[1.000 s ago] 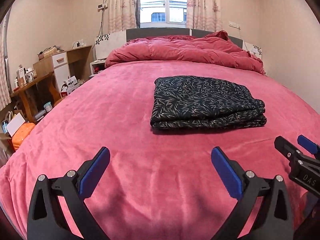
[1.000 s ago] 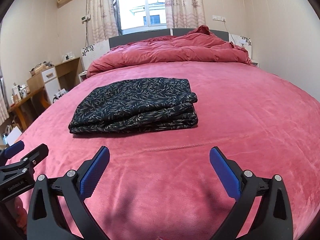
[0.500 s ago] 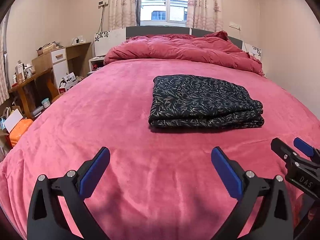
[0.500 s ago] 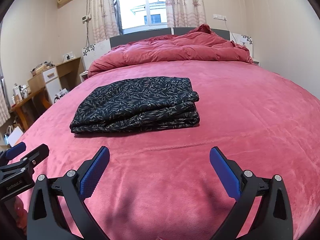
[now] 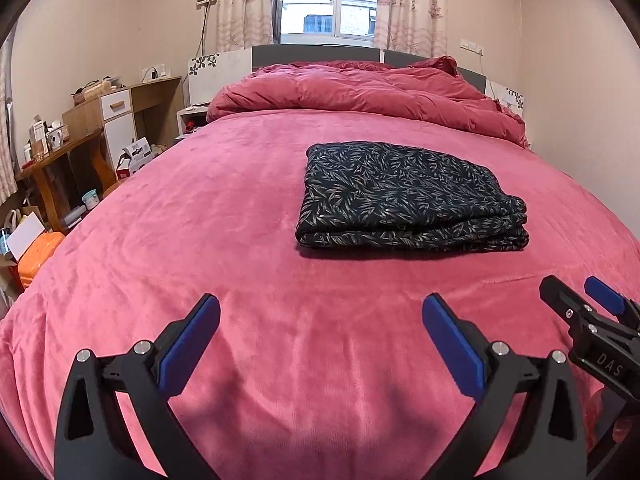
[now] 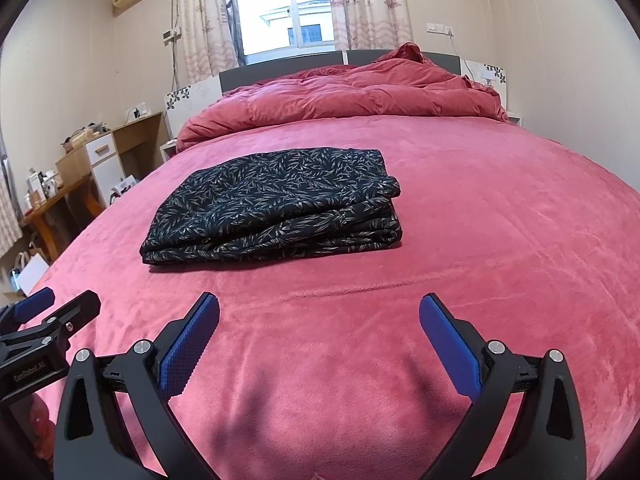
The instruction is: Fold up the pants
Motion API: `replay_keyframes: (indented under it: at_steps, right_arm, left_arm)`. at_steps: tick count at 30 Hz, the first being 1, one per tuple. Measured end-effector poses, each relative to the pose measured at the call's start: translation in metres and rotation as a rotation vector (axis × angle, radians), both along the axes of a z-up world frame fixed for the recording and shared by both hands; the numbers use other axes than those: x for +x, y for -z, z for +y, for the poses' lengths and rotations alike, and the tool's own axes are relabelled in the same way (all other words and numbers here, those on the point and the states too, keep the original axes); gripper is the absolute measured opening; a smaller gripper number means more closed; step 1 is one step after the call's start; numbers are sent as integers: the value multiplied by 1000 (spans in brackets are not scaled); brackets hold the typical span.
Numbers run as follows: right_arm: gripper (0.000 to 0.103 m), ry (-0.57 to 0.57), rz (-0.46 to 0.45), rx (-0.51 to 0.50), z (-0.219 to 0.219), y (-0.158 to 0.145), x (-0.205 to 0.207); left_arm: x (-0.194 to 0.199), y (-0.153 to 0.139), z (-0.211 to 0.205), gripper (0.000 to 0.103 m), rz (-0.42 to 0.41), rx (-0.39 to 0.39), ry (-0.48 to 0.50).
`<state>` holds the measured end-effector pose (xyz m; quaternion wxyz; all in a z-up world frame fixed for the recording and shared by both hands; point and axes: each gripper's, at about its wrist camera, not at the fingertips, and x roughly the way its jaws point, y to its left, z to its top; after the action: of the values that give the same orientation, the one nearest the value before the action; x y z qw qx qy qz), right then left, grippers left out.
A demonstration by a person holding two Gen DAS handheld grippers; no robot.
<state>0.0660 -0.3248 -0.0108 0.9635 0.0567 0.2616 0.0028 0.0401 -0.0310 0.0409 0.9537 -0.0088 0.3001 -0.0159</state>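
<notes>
pants folded into neat stack, mid-bed, flat | left gripper wide open, empty, over bedspread near foot, well short of stack | right gripper same, wide open, empty | step: fold looks done | next: likely nothing, maybe square the edges

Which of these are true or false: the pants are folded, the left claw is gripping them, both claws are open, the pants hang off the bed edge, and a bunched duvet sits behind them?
1. The pants lie folded in a stack. True.
2. The left claw grips them. False: it is empty, short of the pants.
3. Both claws are open, the right claw too. True.
4. The pants hang off the bed edge. False: they rest wholly on it.
5. A bunched duvet sits behind them. True.
</notes>
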Motion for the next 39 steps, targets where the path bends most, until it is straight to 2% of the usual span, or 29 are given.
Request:
replay_keyframes:
  at_steps: [39]
  right_arm:
    - [99,-10,12,11,-2,1,1]
  left_arm:
    - [0,5,1,101,33,-12,-4]
